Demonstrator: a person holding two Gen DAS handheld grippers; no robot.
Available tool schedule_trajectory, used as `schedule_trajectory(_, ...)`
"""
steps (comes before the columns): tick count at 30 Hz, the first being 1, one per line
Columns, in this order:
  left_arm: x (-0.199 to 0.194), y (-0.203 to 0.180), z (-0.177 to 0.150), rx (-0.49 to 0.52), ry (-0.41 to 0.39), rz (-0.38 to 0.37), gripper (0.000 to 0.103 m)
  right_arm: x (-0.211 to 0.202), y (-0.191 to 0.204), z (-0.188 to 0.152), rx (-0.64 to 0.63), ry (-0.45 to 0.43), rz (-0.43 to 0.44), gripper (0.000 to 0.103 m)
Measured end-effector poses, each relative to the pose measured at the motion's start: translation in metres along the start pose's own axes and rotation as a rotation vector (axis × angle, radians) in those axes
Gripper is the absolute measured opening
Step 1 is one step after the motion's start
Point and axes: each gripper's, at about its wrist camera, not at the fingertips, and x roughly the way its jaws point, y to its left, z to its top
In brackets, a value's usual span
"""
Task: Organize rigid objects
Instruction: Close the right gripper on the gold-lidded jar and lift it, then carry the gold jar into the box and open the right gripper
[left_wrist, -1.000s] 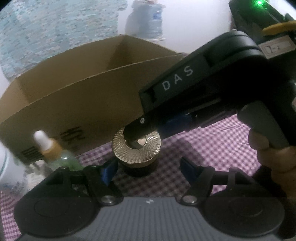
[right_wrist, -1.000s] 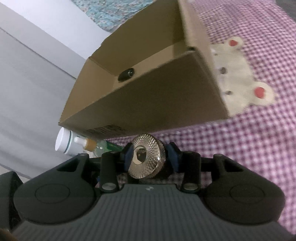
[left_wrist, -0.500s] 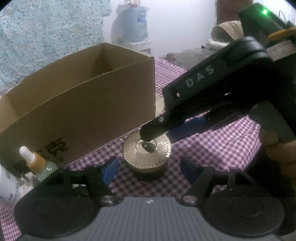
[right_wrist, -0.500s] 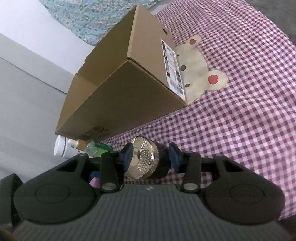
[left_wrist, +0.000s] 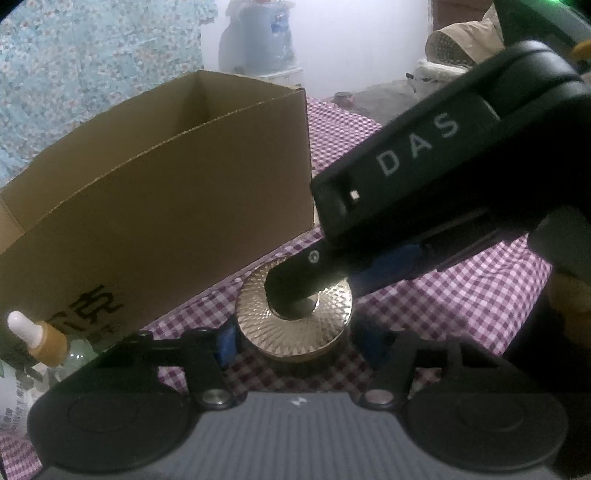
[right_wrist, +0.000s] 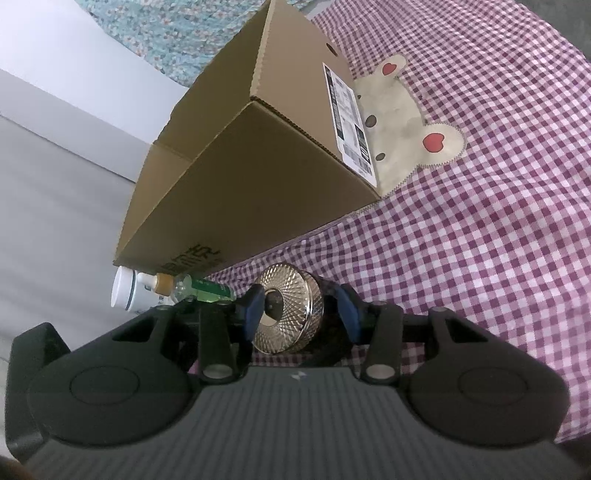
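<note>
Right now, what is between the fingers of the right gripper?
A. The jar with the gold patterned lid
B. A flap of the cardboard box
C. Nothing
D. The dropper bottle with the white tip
A: in the right wrist view the right gripper has its blue pads on both sides of the jar with the gold patterned lid.

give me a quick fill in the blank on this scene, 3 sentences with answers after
1. The gold-lidded jar is held between the jaws of the ____ gripper.
2. The cardboard box stands on a ____ checked cloth.
3. The dropper bottle has a ____ tip.

Missing words: right; purple; white
</note>
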Motion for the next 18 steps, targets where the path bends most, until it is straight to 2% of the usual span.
schedule_trajectory(10, 0.000, 0.007, 0.004, -0.027, -0.009, 0.001, 0.057, -0.006, -0.002, -0.006, 0.032, -0.010, 0.017, 0.045)
schedule_trajectory(18, -0.032, 0.008, 0.009, -0.047, -0.064, 0.042, 0.057, -0.021, 0.038, -0.008, -0.045, -0.047, 0.015, 0.045)
